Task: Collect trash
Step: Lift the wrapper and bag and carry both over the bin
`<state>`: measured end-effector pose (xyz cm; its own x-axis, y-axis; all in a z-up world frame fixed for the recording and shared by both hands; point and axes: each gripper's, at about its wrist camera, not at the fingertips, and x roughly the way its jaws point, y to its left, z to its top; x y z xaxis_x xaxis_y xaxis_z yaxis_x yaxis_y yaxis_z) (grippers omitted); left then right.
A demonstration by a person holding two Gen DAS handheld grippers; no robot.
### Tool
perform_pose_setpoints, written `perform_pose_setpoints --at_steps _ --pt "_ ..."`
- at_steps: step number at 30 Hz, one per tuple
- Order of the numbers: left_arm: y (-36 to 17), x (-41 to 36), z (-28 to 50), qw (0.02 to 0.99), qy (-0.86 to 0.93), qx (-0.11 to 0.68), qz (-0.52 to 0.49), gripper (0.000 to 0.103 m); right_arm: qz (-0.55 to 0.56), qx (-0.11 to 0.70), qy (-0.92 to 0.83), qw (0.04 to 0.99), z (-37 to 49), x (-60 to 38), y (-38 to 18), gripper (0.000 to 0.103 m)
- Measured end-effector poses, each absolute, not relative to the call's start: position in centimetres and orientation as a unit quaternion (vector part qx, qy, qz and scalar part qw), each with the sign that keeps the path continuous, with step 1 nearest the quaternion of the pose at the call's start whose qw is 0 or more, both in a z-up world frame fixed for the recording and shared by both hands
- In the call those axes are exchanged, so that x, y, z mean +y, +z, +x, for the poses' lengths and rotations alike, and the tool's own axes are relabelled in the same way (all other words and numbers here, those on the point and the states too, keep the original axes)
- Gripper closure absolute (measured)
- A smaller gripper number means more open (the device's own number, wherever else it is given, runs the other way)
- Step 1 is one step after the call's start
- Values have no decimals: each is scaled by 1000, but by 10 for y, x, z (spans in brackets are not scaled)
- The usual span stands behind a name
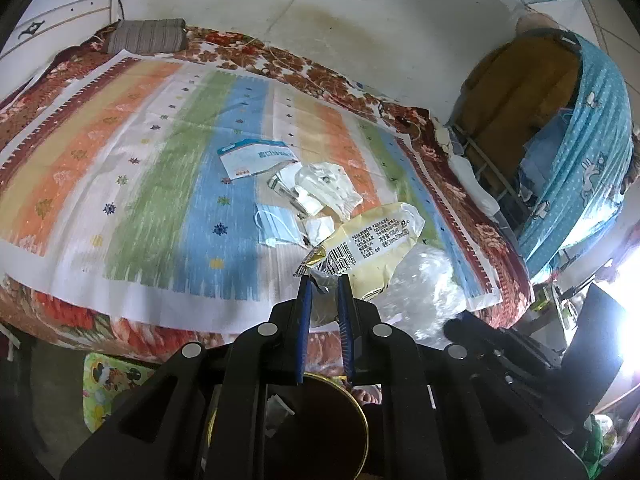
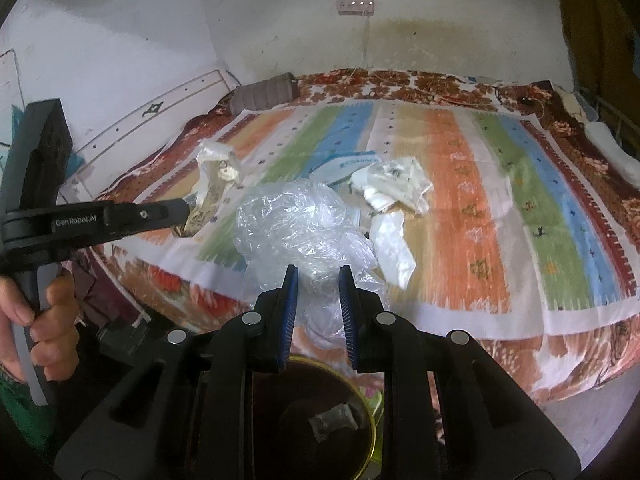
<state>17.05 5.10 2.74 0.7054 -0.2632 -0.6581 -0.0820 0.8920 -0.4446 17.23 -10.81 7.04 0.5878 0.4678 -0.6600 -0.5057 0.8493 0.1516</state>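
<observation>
My left gripper point(image 1: 323, 278) is shut on the end of a yellow snack wrapper point(image 1: 372, 248), which hangs in the air over the bed's near edge. From the right wrist view the left gripper point(image 2: 182, 212) and the wrapper point(image 2: 212, 188) appear at the left. My right gripper point(image 2: 318, 270) is shut on a crumpled clear plastic bag point(image 2: 296, 224); the bag point(image 1: 424, 284) also shows beside the wrapper. A dark bin with a gold rim point(image 2: 370, 412) stands on the floor below both grippers, with a small wrapper inside. A blue face mask point(image 1: 276, 226), a mask packet point(image 1: 256, 158) and white wrappers point(image 2: 394, 184) lie on the striped bedspread point(image 1: 140, 160).
A person's hand point(image 2: 44, 320) grips the left tool's handle. A grey striped pillow point(image 1: 148, 36) lies at the bed's head. A cabinet draped in blue cloth point(image 1: 588, 140) stands right of the bed. A green patterned stool point(image 1: 104, 388) is on the floor beside the bin point(image 1: 362, 412).
</observation>
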Motion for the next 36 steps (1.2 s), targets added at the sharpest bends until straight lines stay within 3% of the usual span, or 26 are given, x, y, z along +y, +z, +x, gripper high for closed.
perform_pose_setpoints --at_steps 20,36 --pt "-14 25 120 877 -15 432 -210 91 -61 428 253 866 128 -103 14 84" --pt "-70 12 126 813 16 542 -213 90 -71 526 211 820 128 -104 -46 83"
